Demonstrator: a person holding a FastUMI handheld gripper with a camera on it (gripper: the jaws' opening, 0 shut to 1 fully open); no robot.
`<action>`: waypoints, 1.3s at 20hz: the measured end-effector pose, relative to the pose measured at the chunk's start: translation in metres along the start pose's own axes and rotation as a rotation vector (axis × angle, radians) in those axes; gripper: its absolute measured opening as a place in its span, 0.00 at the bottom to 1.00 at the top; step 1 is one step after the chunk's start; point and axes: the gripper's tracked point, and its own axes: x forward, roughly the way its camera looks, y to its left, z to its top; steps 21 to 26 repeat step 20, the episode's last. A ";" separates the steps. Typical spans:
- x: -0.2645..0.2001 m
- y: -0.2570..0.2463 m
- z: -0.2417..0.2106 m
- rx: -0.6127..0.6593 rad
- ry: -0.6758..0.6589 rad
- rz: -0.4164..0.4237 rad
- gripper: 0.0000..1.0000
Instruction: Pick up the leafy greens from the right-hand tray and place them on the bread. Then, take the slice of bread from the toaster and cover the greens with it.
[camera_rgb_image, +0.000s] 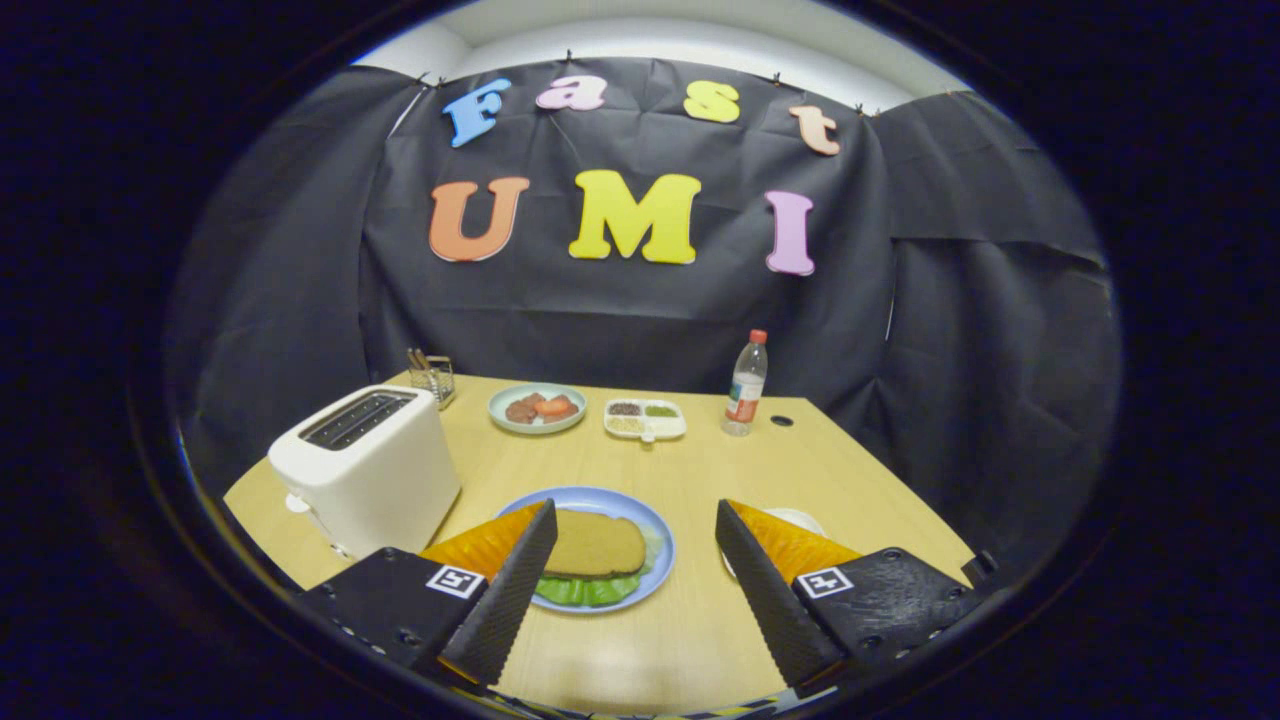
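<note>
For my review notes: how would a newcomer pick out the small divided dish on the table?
Start at the white toaster on the wooden table, well beyond the open claw. Along the back wall stand a round plate and a bottle; the divided dish lies between them. It alone is white, oblong and split into compartments.

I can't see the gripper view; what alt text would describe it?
The open gripper hangs above a blue plate where a bread slice covers leafy greens. A white toaster stands beside it on the wooden table.
</note>
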 end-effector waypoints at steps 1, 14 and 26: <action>-0.011 0.001 0.006 0.000 -0.036 0.007 0.97; -0.130 0.001 0.052 0.064 -0.207 0.054 0.96; -0.150 0.004 0.069 0.064 -0.232 0.052 0.96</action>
